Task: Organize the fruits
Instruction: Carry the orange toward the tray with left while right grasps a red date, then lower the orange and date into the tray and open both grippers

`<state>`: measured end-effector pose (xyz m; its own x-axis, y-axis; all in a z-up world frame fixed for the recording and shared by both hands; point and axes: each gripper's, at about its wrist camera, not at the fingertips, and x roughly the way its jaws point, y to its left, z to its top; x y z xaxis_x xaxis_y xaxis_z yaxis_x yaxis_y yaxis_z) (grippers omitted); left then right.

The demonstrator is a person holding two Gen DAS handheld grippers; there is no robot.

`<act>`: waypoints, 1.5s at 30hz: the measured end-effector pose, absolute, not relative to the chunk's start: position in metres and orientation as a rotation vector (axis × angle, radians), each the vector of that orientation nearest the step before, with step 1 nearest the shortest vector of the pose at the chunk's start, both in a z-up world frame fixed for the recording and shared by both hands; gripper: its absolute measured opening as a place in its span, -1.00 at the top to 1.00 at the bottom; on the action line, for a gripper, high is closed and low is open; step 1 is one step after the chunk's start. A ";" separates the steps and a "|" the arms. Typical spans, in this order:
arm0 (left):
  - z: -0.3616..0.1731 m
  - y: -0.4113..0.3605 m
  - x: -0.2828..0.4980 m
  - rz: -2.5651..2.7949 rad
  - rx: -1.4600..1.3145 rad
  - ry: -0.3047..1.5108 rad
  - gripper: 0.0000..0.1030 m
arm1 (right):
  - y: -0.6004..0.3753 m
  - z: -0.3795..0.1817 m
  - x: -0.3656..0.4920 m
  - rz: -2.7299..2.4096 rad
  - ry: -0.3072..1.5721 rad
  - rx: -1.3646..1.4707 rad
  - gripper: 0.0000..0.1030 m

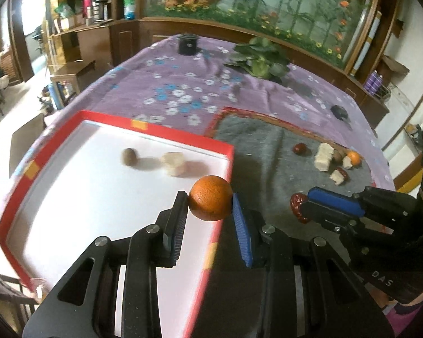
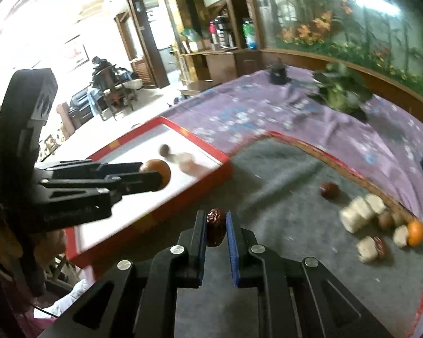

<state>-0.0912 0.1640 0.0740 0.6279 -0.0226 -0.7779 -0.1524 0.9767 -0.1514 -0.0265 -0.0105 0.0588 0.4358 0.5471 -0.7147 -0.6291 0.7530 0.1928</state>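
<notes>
My left gripper [image 1: 210, 201] is shut on a small orange [image 1: 210, 201], held just above the right rim of a red box with a white floor [image 1: 79, 197]. Inside the box lie a brown round fruit [image 1: 130, 156] and a pale chunk [image 1: 173, 163]. My right gripper [image 2: 216, 226] is shut on a dark red date [image 2: 216, 226] above the grey mat [image 2: 282, 211], close to the box's near corner. From the left wrist view, the right gripper [image 1: 303, 209] shows at the right with the date [image 1: 297, 207] at its tip. The right wrist view also takes in the left gripper [image 2: 155, 177] and its orange [image 2: 158, 173].
On the grey mat [image 1: 268, 155] at the right lie another date [image 1: 299, 148], pale chunks [image 1: 323, 156], a second small orange [image 1: 354, 158] and brown fruits. A purple flowered cloth [image 1: 183, 84] covers the table, with a dark jar [image 1: 187, 43] and leafy greens [image 1: 258, 57] at the far end.
</notes>
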 end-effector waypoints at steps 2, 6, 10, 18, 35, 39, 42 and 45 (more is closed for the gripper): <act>0.074 0.173 -0.096 0.097 -0.212 0.886 0.38 | 0.002 0.062 -0.029 0.750 0.840 -0.117 0.74; 0.075 0.189 -0.105 0.149 -0.197 0.871 0.38 | 0.024 0.065 -0.029 0.761 0.828 -0.116 0.74; 0.070 0.205 -0.109 0.175 -0.207 0.876 0.38 | 0.042 0.063 -0.026 0.766 0.835 -0.125 0.74; 0.056 0.226 -0.106 0.202 -0.239 0.904 0.38 | 0.077 0.057 -0.016 0.798 0.854 -0.151 0.74; 0.038 0.241 -0.084 0.228 -0.279 0.966 0.38 | 0.113 0.010 0.025 0.787 0.930 -0.160 0.74; 0.037 0.244 -0.084 0.235 -0.293 0.971 0.32 | 0.109 0.008 0.026 0.798 0.924 -0.137 0.47; 0.040 0.245 -0.086 0.266 -0.292 0.965 0.16 | 0.101 0.014 0.021 0.797 0.904 -0.123 0.38; 0.043 0.247 -0.088 0.264 -0.312 0.956 0.16 | 0.086 0.024 0.015 0.781 0.878 -0.095 0.35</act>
<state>-0.0884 0.2465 0.0434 0.5508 0.0826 -0.8306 -0.3547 0.9239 -0.1434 0.0153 0.0864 0.0237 0.3857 0.5753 -0.7213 -0.6495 0.7246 0.2306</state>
